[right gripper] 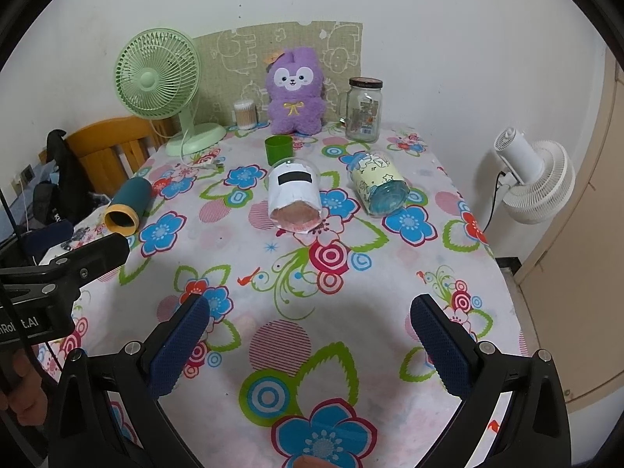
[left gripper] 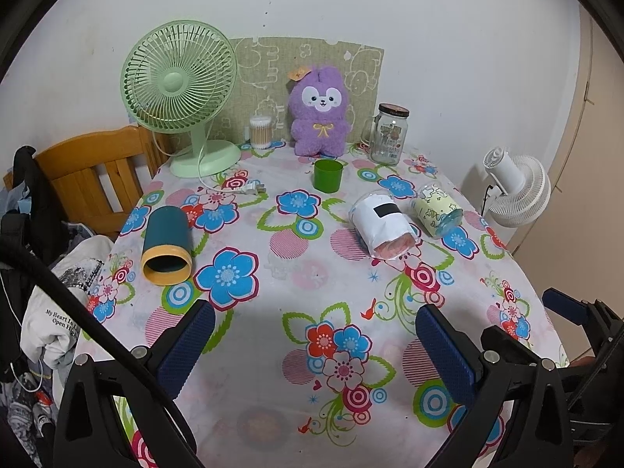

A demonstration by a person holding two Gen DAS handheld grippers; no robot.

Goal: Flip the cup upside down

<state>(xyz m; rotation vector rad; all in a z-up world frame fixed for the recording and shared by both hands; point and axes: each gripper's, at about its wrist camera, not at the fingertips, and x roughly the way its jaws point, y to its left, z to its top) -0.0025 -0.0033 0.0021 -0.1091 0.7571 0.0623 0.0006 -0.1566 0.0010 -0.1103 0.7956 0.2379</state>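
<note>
Left gripper (left gripper: 315, 345) fingers wide, empty; right gripper (right gripper: 310, 337) likewise. Shirt (left gripper: 58, 319) print: "My Heart Is".

Your small green plastic cup (left gripper: 328, 175) stands upright, mouth up, far back on the flowered desk (left gripper: 312, 273). Three more lie on their sides – a dark teal cup with a yellow rim (left gripper: 167, 245) at the left edge, a white-wrapped clear cup (left gripper: 384, 224) near the middle, and a pale yellow patterned clear cup (left gripper: 437, 210) just right of it.
</note>
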